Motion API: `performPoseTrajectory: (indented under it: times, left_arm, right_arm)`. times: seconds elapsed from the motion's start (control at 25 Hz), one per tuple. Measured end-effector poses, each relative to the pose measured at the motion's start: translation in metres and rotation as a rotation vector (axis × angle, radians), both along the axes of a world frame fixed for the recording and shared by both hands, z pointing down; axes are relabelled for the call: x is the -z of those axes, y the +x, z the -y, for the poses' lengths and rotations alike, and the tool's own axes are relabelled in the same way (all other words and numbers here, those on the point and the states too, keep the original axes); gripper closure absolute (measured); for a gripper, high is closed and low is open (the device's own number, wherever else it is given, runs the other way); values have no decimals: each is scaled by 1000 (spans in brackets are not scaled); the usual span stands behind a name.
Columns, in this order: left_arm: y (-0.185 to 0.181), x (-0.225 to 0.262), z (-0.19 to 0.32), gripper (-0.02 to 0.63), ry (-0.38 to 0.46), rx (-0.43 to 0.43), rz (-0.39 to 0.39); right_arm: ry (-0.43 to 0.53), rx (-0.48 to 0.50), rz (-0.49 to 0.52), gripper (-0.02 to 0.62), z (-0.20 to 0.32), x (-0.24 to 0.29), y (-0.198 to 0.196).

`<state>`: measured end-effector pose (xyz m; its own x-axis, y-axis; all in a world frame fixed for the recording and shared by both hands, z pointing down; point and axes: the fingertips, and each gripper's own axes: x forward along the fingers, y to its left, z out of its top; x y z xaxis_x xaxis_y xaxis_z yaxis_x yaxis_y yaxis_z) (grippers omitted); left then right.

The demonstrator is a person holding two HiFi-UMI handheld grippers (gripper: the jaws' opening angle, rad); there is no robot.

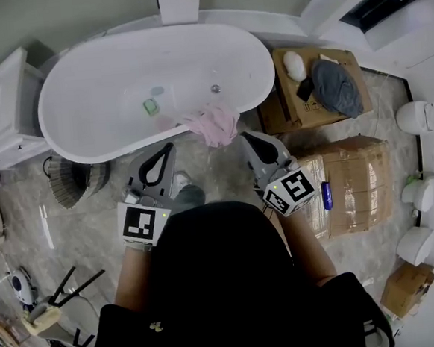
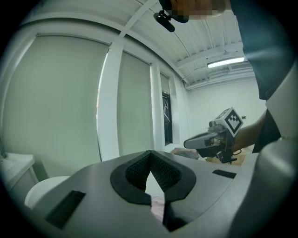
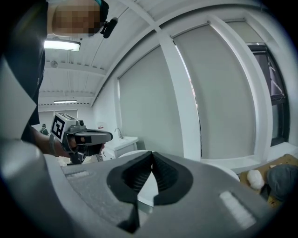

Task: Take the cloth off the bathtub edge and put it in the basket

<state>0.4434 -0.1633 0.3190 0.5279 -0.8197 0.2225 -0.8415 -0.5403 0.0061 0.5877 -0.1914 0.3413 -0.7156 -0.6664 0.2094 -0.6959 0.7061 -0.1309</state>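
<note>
In the head view a pink cloth [image 1: 215,124] hangs crumpled over the near edge of the white bathtub [image 1: 88,145]. My left gripper [image 1: 171,145] points at the tub edge just left of the cloth, jaws shut and empty. On the cloth's right side my right gripper [image 1: 242,135] is also shut, holding nothing. A ribbed dark basket [image 1: 74,182] stands on the floor under the tub's left end. In the left gripper view the left gripper's [image 2: 150,155] pads meet, and the right gripper [image 2: 187,143] floats off to the right. The right gripper [image 3: 152,155] shows its pads closed in its own view.
Cardboard boxes [image 1: 352,184] stand right of the tub; the far one carries a dark grey cloth [image 1: 337,86] and a white object [image 1: 294,65]. A white cabinet [image 1: 3,111] is at the left. A small green item [image 1: 150,105] lies inside the tub. White fixtures [image 1: 420,115] line the right wall.
</note>
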Motion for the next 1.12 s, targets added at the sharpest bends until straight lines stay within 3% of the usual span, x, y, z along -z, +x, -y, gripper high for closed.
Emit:
performPoseTrajectory:
  times: [0.36, 0.8, 1.12]
  left_arm:
    - [-70, -20, 31, 595, -55, 29, -19]
    - [-83, -47, 54, 595, -133, 98, 13]
    - [-90, -75, 70, 595, -179, 180, 103]
  right_arm:
    - [-46, -22, -45, 598, 53, -19, -49]
    - [-167, 63, -158, 597, 102, -87, -61]
    - [-277, 138, -261, 496, 146, -170, -49]
